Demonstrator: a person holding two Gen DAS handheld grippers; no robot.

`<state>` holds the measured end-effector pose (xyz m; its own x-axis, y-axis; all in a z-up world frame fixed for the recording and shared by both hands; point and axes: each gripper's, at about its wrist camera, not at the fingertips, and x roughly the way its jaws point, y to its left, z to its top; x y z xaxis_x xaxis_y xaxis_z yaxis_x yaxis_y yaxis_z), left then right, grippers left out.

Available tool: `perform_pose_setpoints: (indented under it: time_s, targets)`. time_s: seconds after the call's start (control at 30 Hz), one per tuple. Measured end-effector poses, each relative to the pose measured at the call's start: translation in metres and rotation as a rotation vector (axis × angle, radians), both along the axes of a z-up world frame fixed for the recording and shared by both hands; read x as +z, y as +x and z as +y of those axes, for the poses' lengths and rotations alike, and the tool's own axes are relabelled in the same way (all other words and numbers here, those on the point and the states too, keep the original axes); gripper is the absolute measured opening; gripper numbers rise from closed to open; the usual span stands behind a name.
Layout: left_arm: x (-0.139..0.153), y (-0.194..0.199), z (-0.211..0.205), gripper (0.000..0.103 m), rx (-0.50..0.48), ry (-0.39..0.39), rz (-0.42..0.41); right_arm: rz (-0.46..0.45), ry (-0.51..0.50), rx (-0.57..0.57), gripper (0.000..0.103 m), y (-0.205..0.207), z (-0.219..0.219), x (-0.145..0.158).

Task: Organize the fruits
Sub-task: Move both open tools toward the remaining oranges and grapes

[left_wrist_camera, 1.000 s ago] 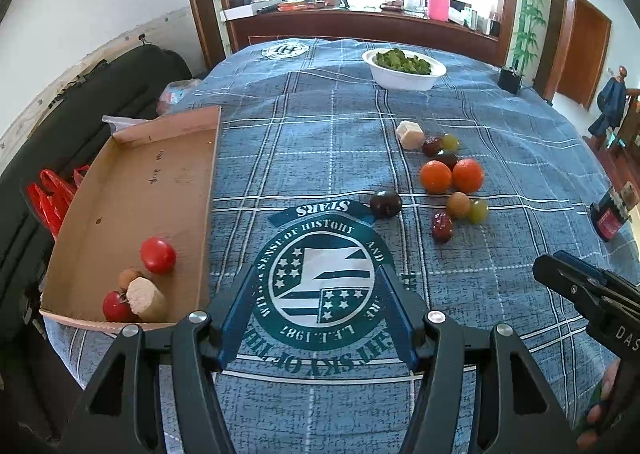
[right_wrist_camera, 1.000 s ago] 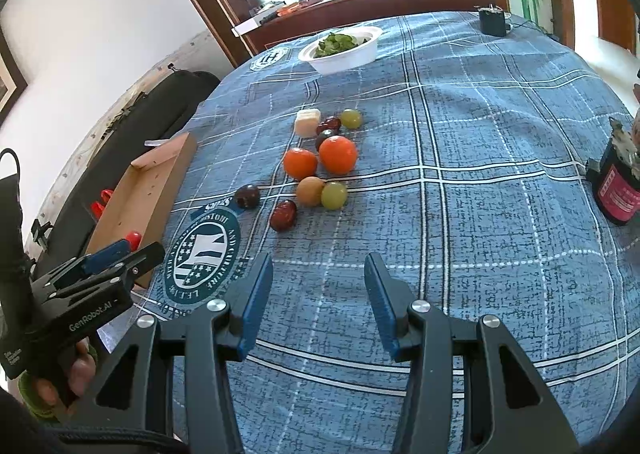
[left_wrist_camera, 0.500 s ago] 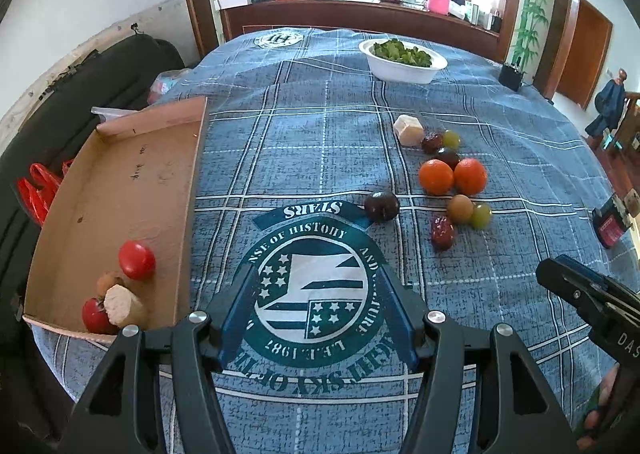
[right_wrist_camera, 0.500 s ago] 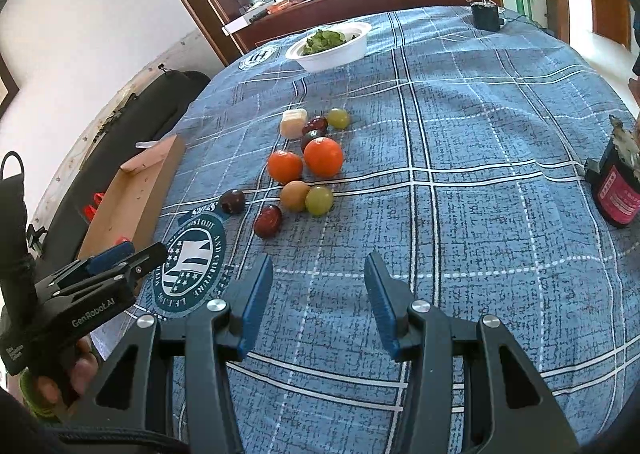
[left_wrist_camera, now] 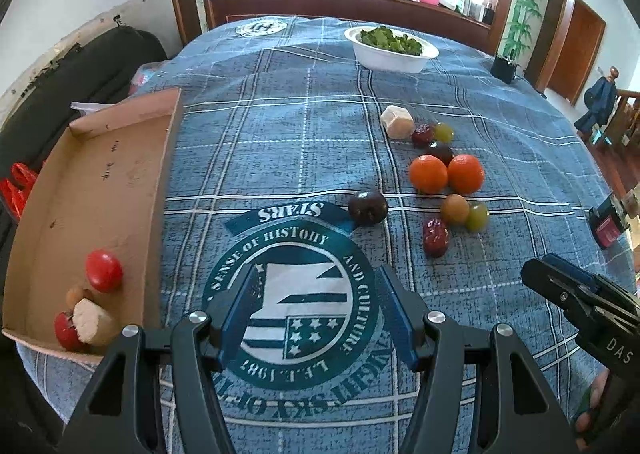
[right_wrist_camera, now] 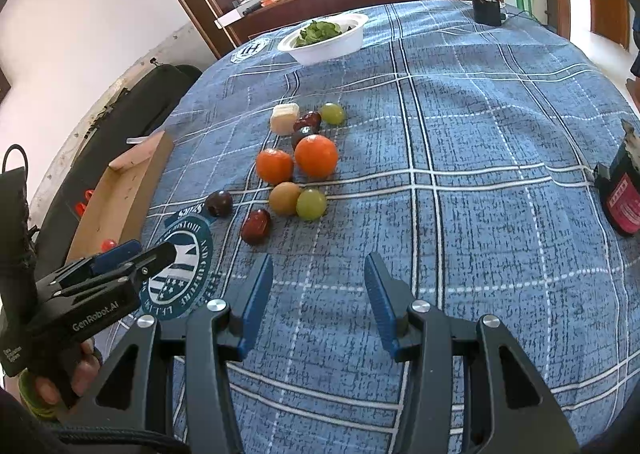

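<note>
A cluster of fruit lies mid-table: two oranges (left_wrist_camera: 428, 174) (right_wrist_camera: 316, 156), a dark plum (left_wrist_camera: 367, 207) (right_wrist_camera: 219, 203), a red date (left_wrist_camera: 435, 237) (right_wrist_camera: 255, 226), a brown fruit (right_wrist_camera: 284, 198), green grapes (right_wrist_camera: 311, 204) and a pale chunk (left_wrist_camera: 397, 121). A cardboard tray (left_wrist_camera: 104, 190) at the left holds a red tomato (left_wrist_camera: 104, 271), another tomato and a pale chunk (left_wrist_camera: 91, 321). My left gripper (left_wrist_camera: 318, 306) is open over the round emblem, short of the plum. Nothing sits between the fingers of my right gripper (right_wrist_camera: 318, 294), which is open below the date.
A white bowl of greens (left_wrist_camera: 391, 50) stands at the far side. A dark red packet (right_wrist_camera: 622, 198) sits near the right edge. A small black object (right_wrist_camera: 486, 10) is at the far right. A dark sofa (left_wrist_camera: 60, 94) runs along the left.
Both grippers have moved forward and right toward the fruit cluster; the fruit looks larger and the tray has slid left in the left wrist view. Both stay open.
</note>
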<state>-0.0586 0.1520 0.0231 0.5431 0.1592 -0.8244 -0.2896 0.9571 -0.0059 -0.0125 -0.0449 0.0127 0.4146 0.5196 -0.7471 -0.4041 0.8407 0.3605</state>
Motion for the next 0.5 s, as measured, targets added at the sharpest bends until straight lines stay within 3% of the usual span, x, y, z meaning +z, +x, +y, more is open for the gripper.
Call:
perform_pose_setpoints:
  time_s: [0.5]
  targets:
    - [-0.015, 0.047, 0.000, 0.060, -0.038, -0.043, 0.033, 0.000, -0.011, -0.040, 0.049, 0.055, 0.031, 0.000]
